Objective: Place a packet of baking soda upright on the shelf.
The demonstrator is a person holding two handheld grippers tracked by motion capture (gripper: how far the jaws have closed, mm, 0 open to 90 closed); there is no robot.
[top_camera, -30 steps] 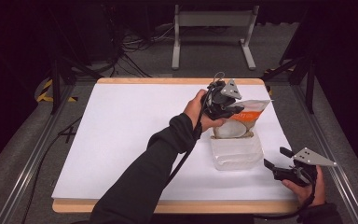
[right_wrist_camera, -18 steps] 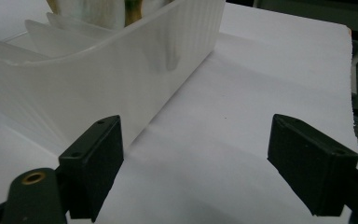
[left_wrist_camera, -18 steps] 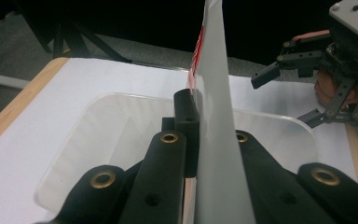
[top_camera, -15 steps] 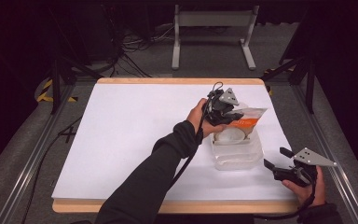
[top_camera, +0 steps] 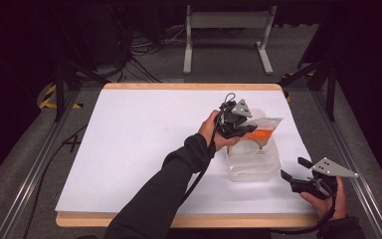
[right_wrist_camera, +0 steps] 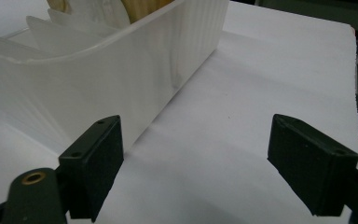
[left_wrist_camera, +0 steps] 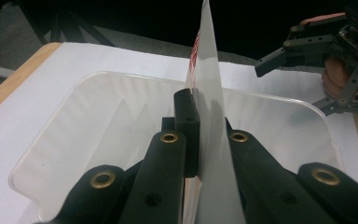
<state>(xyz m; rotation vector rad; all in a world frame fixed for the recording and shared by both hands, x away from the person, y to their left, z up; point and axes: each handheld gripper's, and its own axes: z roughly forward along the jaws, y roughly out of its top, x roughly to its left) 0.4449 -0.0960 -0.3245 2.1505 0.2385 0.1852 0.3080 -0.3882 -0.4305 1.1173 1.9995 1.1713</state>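
Gripping a flat plastic pouch by its edge, my left claw is clenched on it and holding it over a clear plastic container on the white table. From above, the pouch is showing a clear upper part and an orange band, and its lower end is sitting inside the container near the far wall. Looking along my left claw's jaws, I am seeing the pouch edge-on, standing upright between the two black jaws, which are pressing on it from both sides, with the ribbed container spread out beneath.

I am resting my right claw low at the table's near right corner, just beside the container but not touching it. Its jaws are standing wide apart with nothing between them. Along those jaws, the container's ribbed side wall is rising just past the left-hand jaw, and bare white tabletop is lying ahead.
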